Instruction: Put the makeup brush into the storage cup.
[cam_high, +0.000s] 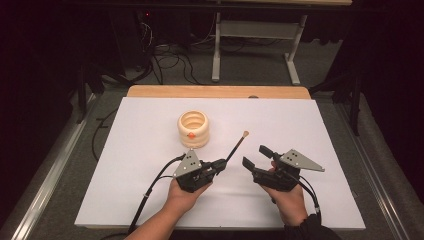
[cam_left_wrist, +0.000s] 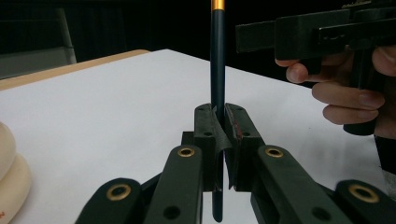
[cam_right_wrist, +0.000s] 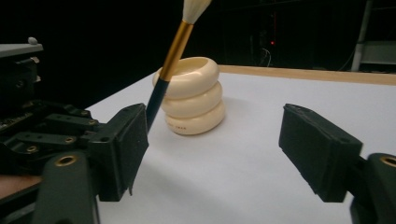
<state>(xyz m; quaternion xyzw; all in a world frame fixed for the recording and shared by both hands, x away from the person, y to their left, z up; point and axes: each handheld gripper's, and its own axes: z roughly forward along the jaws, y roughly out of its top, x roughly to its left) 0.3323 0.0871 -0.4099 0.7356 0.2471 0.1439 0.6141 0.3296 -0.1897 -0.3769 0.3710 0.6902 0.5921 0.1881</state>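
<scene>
Left gripper (cam_high: 220, 164): your jaws are clamped on the dark handle of the brush (cam_high: 237, 144).
Brush: its tip rises forward from those jaws.
Right gripper (cam_high: 256, 156): your jaws stand apart, nothing between them.
Ringed cream holder (cam_high: 193, 129): just beyond your left gripper.

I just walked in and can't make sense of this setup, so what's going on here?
A person at a white table holds a gripper in each hand. The left gripper is shut on a paintbrush, its bristle tip pointing up and away. The right gripper is open with nothing between its jaws, just beside the brush. A cream ringed holder stands behind them, apparently empty.
</scene>
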